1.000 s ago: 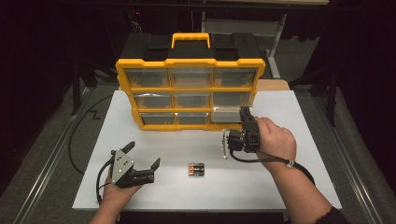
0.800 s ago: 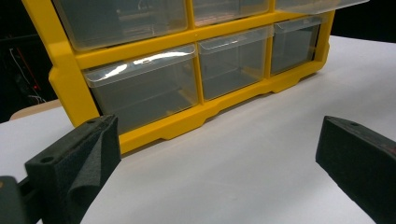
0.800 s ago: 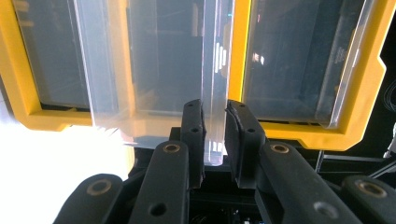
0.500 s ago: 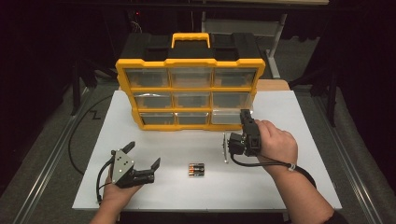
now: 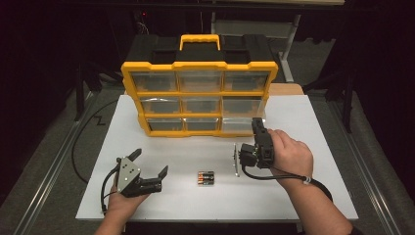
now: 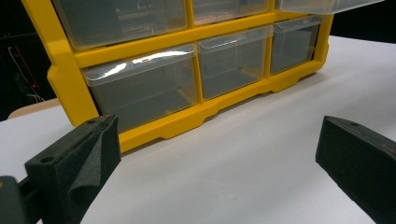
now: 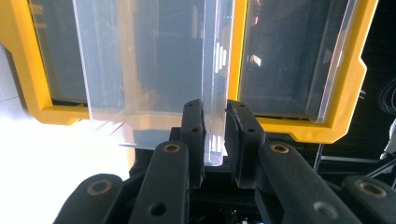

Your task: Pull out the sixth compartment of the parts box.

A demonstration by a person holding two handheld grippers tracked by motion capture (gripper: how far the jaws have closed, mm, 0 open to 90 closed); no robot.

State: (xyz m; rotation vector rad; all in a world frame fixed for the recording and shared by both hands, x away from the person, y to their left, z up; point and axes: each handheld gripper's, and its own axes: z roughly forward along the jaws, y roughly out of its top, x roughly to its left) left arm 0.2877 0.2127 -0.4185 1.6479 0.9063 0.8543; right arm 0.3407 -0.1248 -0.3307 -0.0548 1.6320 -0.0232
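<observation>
A yellow organiser (image 5: pixel 132 81) with clear drawers stands at the back of the white table (image 5: pixel 313 186). My right gripper (image 5: pixel 255 123) is turned on its side in front of its right column. It is shut on the front lip of a clear drawer (image 7: pixel 154 70), which sticks out of the middle row (image 5: pixel 244 106). The thin lip sits pinched between the pads (image 7: pixel 194 126). My left gripper (image 5: pixel 149 163) rests on the table at the front left, open, with nothing between its jaws (image 6: pixel 210 172). It faces the bottom row of drawers (image 6: pixel 144 88).
A small pack of batteries (image 5: pixel 206 177) lies on the table between the two hands. Black cables (image 5: pixel 80 147) trail off the left edge. The black top and yellow handle (image 5: pixel 199 40) of the organiser rise at the back.
</observation>
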